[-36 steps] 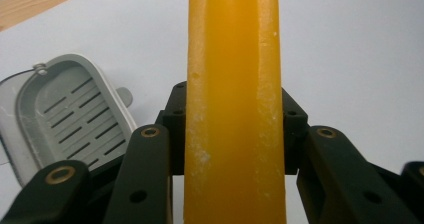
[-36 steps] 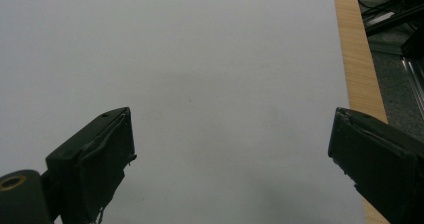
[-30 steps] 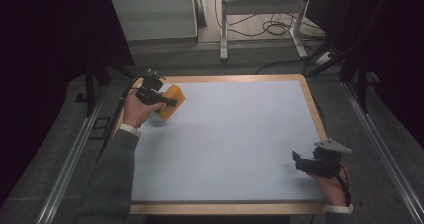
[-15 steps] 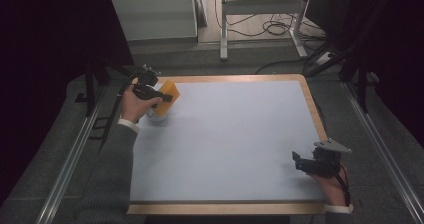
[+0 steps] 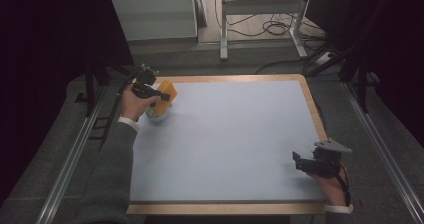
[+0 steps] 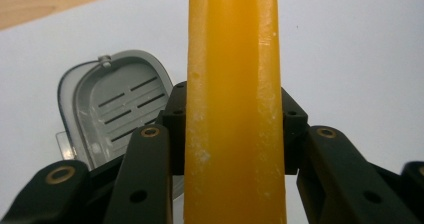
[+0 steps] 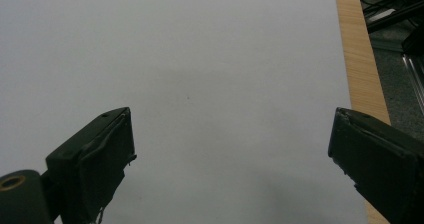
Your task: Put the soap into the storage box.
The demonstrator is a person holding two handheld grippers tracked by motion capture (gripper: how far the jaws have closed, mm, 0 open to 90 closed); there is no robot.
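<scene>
Clamped between the left gripper's [image 5: 161,95] jaws, a yellow soap bar [image 6: 234,104] is held above a grey soap dish [image 6: 112,109] at the table's [image 5: 240,134] far-left corner. Lowering seems next. Right gripper [image 5: 306,165] is held wide, near-right.

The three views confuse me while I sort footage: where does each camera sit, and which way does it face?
High view: above the near side, looking forward and down on the table; forearms, hands, both hand-held grippers.
Left gripper view: rides the left hand-held gripper, clamping a yellow bar above a grey dish.
Right gripper view: open jaws over bare mat.
Shared: the yellow bar, with the high view.
</scene>
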